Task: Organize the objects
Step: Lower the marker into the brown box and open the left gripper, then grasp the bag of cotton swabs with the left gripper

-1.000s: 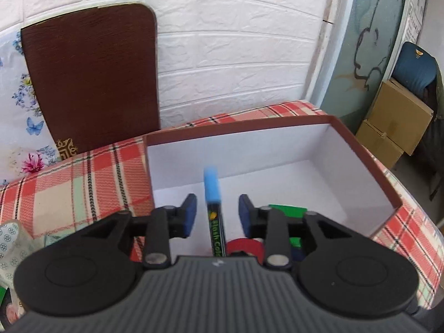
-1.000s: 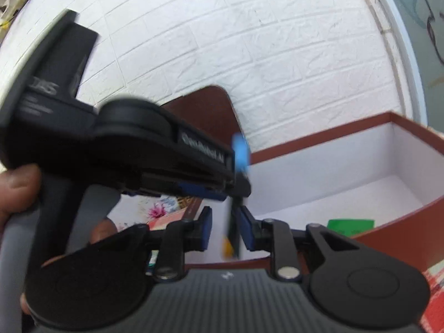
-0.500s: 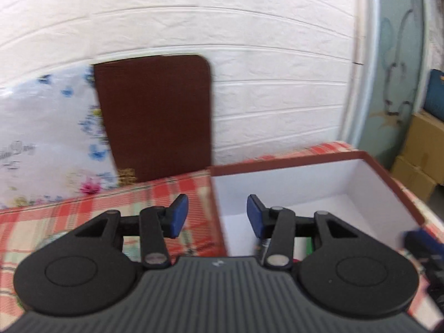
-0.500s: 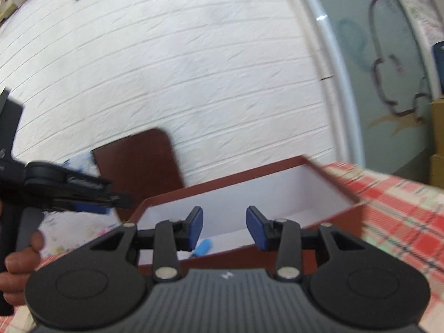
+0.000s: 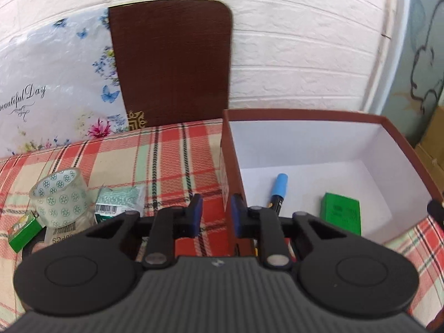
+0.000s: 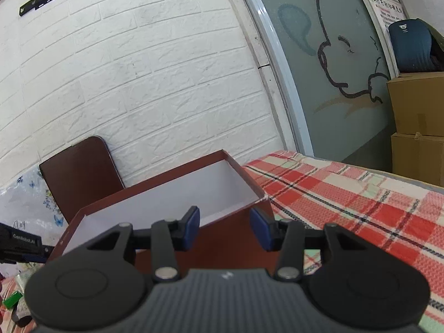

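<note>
A brown box with a white inside (image 5: 302,144) stands on the plaid table; it also shows in the right wrist view (image 6: 177,191). In it lie a blue-capped marker (image 5: 279,191) and a green pack (image 5: 341,215). My left gripper (image 5: 213,215) is open and empty, above the box's left wall. Left of it lie a clear tape roll (image 5: 59,197), a green-and-white packet (image 5: 119,201) and a small green box (image 5: 22,230). My right gripper (image 6: 224,229) is open and empty, in front of the box's near wall.
A brown board (image 5: 172,63) and a floral bag (image 5: 52,88) lean on the white brick wall. Plaid tablecloth (image 6: 347,194) stretches right of the box. Cardboard boxes (image 6: 419,127) stand beyond the table's right edge.
The marker left my left gripper and now lies in the box. My left gripper swung left toward the loose items. My right gripper pulled back from the box and opened wider.
</note>
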Demonstrator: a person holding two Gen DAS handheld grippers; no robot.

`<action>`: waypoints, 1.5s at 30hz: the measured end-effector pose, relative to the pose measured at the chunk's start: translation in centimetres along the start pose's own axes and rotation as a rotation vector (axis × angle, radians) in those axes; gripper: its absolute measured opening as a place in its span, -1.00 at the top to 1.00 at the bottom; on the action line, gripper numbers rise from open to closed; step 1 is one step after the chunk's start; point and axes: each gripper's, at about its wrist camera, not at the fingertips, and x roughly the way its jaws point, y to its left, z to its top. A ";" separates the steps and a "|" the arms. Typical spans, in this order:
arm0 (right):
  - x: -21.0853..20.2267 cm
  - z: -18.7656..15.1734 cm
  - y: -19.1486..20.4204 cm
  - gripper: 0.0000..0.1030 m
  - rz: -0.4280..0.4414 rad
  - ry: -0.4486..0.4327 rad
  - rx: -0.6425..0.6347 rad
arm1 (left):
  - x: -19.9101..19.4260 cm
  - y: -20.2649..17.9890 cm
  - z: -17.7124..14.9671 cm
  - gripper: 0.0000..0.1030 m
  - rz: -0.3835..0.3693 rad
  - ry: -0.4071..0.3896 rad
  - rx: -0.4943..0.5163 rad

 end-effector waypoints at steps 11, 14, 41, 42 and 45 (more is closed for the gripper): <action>-7.5 -1.9 7.0 0.10 0.216 -0.053 -0.165 | -6.4 10.4 -4.7 0.05 0.027 -0.118 -0.074; -8.3 -4.0 12.0 0.08 0.363 0.012 -0.285 | -7.1 16.4 -7.7 -0.04 0.160 -0.114 -0.080; 0.3 -14.1 30.7 0.93 0.519 0.450 -0.637 | -4.9 28.4 -17.1 -0.51 0.216 -0.141 -0.267; -0.6 -14.1 29.6 0.93 0.520 0.456 -0.647 | -4.9 28.4 -17.1 -0.51 0.217 -0.140 -0.266; -4.0 -13.9 26.5 0.93 0.523 0.474 -0.635 | -4.9 28.4 -17.0 -0.55 0.211 -0.133 -0.257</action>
